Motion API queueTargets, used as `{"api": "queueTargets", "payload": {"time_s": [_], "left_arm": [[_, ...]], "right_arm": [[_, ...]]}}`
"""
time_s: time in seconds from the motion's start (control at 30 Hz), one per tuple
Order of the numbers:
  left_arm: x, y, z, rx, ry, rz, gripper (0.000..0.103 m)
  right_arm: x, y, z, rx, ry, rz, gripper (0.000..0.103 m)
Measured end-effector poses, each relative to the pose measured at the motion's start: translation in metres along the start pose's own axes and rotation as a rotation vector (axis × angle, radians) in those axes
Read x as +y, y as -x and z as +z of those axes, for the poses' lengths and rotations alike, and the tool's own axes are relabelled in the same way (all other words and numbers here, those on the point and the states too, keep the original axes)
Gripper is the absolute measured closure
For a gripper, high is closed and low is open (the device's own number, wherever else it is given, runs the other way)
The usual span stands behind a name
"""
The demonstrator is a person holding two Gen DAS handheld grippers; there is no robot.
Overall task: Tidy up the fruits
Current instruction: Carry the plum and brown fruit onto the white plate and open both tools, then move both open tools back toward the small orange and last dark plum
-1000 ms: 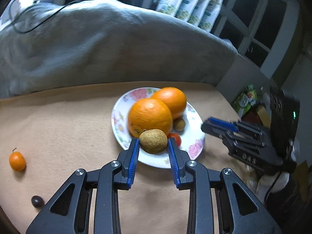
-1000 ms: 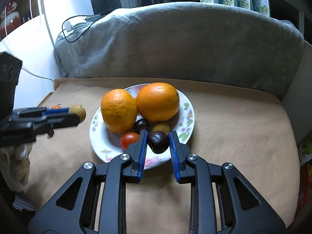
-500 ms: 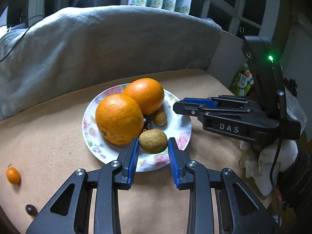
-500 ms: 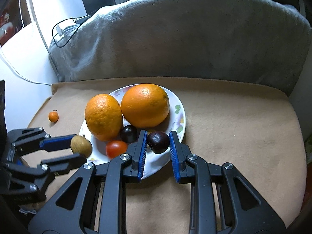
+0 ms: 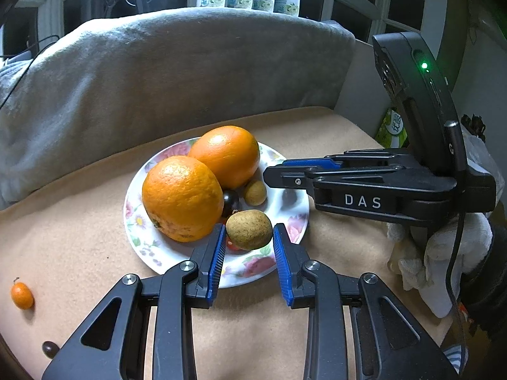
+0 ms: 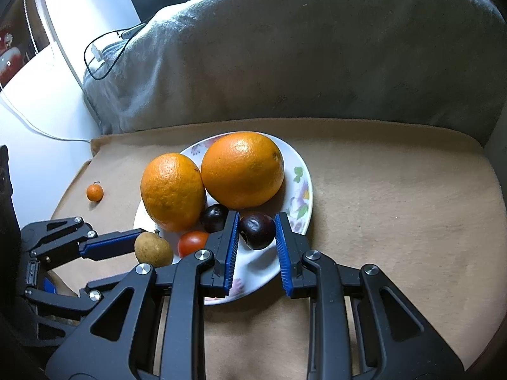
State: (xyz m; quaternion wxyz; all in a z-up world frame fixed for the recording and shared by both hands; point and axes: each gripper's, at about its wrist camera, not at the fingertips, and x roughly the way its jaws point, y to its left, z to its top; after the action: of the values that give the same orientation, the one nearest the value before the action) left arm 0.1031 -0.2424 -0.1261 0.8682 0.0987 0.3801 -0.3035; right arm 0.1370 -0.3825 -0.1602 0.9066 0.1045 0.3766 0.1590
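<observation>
A floral plate [image 5: 149, 247] [image 6: 301, 183] on the tan cushion holds two large oranges [image 5: 182, 198] [image 6: 242, 169], a dark fruit [image 5: 230, 201], a small brown fruit [image 5: 255, 192] and a red tomato [image 6: 191, 242]. My left gripper [image 5: 249, 240] is shut on a brown longan-like fruit [image 5: 249, 229] [image 6: 153, 248] just above the plate's near rim. My right gripper [image 6: 256, 234] is shut on a dark plum-like fruit [image 6: 256, 230] over the plate's right side; it shows in the left wrist view [image 5: 285, 175] reaching in from the right.
A small kumquat [image 5: 21, 295] [image 6: 94, 192] and a dark small fruit [image 5: 50, 348] lie on the tan cushion left of the plate. A grey blanket-covered backrest [image 5: 158, 72] rises behind. A white wall and cable [image 6: 47, 101] stand at the left.
Both grippers have moved in over the plate with their fruits held. The left gripper swung rightward and closer; the right gripper dropped lower over the plate's right side.
</observation>
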Motion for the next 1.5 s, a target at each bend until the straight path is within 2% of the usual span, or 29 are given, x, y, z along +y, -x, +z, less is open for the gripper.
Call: {"api": "queueTargets", "payload": {"time_s": [0.17,0.23,0.3,0.33,0.43,0.47,0.53,0.6,0.7,0.73,0.87,1.5], "left_arm": [[-0.002,-0.002,0.001,0.0,-0.01,0.01,0.073],[-0.003,-0.002,0.001,-0.004,-0.012,0.013,0.066],[-0.004,-0.002,0.001,-0.007,-0.015,0.015,0.058],[-0.004,-0.002,0.001,-0.01,-0.016,0.018,0.056],[-0.003,0.001,0.0,-0.014,-0.018,0.021,0.055],[-0.004,0.001,0.001,-0.014,-0.017,0.023,0.053],[-0.001,0.003,0.001,-0.017,-0.006,0.028,0.037],[0.001,0.007,0.001,-0.024,0.002,0.034,0.035],[0.002,0.011,0.002,-0.023,0.011,0.041,0.029],[0.003,0.011,0.002,-0.02,0.014,0.044,0.026],[0.004,0.013,0.003,-0.01,0.03,0.045,0.025],[0.018,0.038,-0.003,-0.034,0.091,0.055,0.025]], "right_arm": [[0.002,0.002,0.0,0.001,0.006,0.006,0.079],[0.002,0.003,-0.001,-0.001,0.008,0.005,0.075],[0.002,0.005,0.0,-0.015,0.003,0.006,0.05],[0.003,0.006,0.0,-0.021,0.001,0.006,0.045],[0.002,0.01,0.002,-0.034,-0.013,0.013,0.042],[0.002,0.01,0.002,-0.035,-0.018,0.013,0.041],[0.001,0.012,0.003,-0.041,-0.03,0.008,0.034],[0.0,0.014,0.003,-0.049,-0.036,0.001,0.026],[0.002,0.016,0.003,-0.056,-0.04,-0.011,0.02],[0.002,0.016,0.003,-0.059,-0.041,-0.012,0.019],[0.005,0.021,0.003,-0.068,-0.045,-0.015,0.014],[0.026,0.038,0.0,-0.098,-0.031,-0.026,0.014]]}}
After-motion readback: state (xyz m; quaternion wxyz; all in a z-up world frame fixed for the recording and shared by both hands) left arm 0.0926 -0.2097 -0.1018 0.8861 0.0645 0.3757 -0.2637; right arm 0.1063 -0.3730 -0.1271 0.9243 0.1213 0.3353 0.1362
